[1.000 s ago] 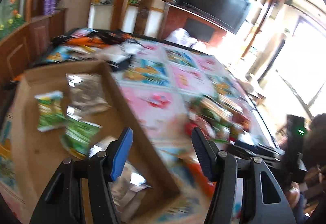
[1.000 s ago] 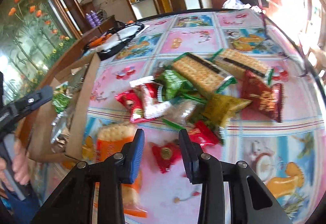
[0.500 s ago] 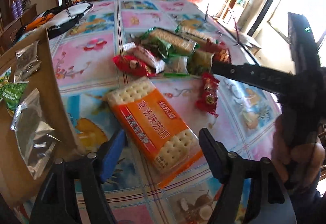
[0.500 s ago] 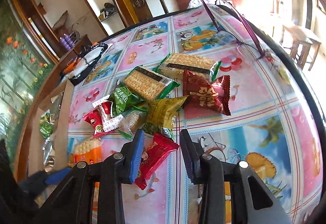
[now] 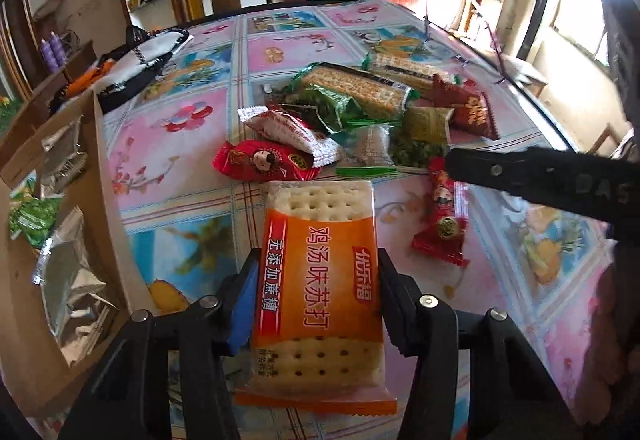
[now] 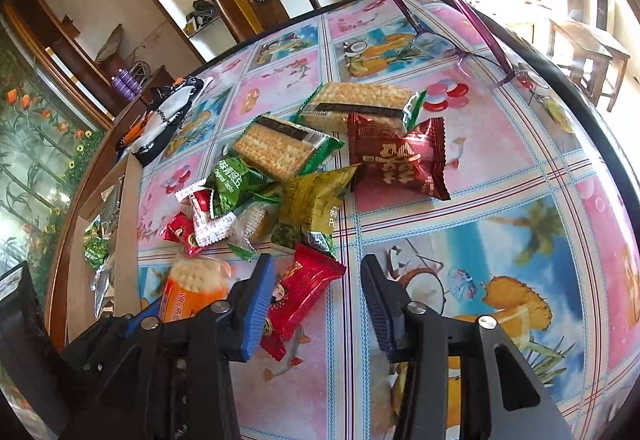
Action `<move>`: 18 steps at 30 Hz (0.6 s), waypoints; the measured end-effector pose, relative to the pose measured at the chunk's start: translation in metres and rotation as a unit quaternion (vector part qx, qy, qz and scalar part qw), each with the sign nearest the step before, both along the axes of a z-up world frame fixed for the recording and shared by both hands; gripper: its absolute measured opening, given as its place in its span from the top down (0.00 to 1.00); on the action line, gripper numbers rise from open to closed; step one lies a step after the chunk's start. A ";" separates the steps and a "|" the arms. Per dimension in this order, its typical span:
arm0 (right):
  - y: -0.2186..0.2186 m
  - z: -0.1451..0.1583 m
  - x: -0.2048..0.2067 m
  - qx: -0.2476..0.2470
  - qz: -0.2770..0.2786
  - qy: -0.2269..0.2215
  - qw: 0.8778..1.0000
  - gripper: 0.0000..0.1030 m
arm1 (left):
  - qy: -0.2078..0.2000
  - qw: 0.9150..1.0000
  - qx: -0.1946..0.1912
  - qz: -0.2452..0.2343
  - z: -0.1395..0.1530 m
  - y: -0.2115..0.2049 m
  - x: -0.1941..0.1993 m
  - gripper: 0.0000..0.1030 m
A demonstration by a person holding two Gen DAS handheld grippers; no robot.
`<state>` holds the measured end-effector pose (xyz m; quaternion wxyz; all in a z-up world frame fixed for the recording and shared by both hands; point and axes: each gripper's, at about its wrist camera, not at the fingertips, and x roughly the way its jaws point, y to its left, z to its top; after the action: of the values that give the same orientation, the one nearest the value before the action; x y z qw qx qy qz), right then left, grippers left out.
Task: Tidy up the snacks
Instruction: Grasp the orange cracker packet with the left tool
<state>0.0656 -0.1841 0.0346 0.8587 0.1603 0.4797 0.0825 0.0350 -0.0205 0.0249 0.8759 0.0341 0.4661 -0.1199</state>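
The left gripper (image 5: pixel 316 292) has closed in and now clamps the orange cracker pack (image 5: pixel 318 280) on the near table (image 6: pixel 460 224); the right gripper (image 6: pixel 316 300), fingers apart, straddles a red candy packet (image 6: pixel 300 292).

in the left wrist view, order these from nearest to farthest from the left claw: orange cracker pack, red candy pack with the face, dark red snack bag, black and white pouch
1. Orange cracker pack: between the left claw's fingers.
2. Red candy pack with the face: just beyond it, slightly left.
3. Dark red snack bag: right side of the pile.
4. Black and white pouch: far left of the table.
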 end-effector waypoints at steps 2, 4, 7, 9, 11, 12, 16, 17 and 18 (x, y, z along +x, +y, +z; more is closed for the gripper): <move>0.003 -0.001 0.000 -0.005 0.003 0.003 1.000 0.52 | -0.002 1.000 -0.010 -0.002 0.003 0.004 -0.001 0.50; 0.006 -0.004 0.001 -0.013 0.010 0.007 1.000 0.52 | -0.012 1.000 -0.016 0.002 0.008 0.007 -0.004 0.50; 0.012 -0.006 0.002 -0.031 0.016 0.010 0.999 0.52 | -0.029 0.999 -0.042 0.008 0.020 0.017 -0.007 0.49; 0.018 -0.006 0.001 -0.052 0.023 0.003 0.998 0.52 | -0.039 0.997 -0.059 0.014 0.027 0.024 -0.008 0.49; 0.030 -0.007 -0.001 -0.081 0.043 -0.004 0.996 0.52 | -0.052 0.996 -0.069 0.024 0.034 0.032 -0.009 0.49; 0.034 -0.007 -0.002 -0.096 0.048 -0.008 0.994 0.52 | -0.056 0.995 -0.073 0.029 0.036 0.036 -0.009 0.49; 0.058 -0.011 -0.008 -0.173 0.078 -0.027 0.981 0.54 | -0.056 0.994 -0.083 0.032 0.038 0.041 -0.006 0.49; 0.058 -0.011 -0.009 -0.176 0.080 -0.029 0.981 0.66 | -0.055 0.994 -0.084 0.030 0.038 0.042 -0.007 0.49; 0.056 -0.011 -0.009 -0.179 0.078 -0.031 0.980 0.78 | -0.056 0.994 -0.085 0.030 0.038 0.042 -0.007 0.49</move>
<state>0.0569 -0.1282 0.0234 0.8789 -0.0367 0.4708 0.0671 0.0285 0.0211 0.0632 0.9036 -0.0479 0.4052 -0.1304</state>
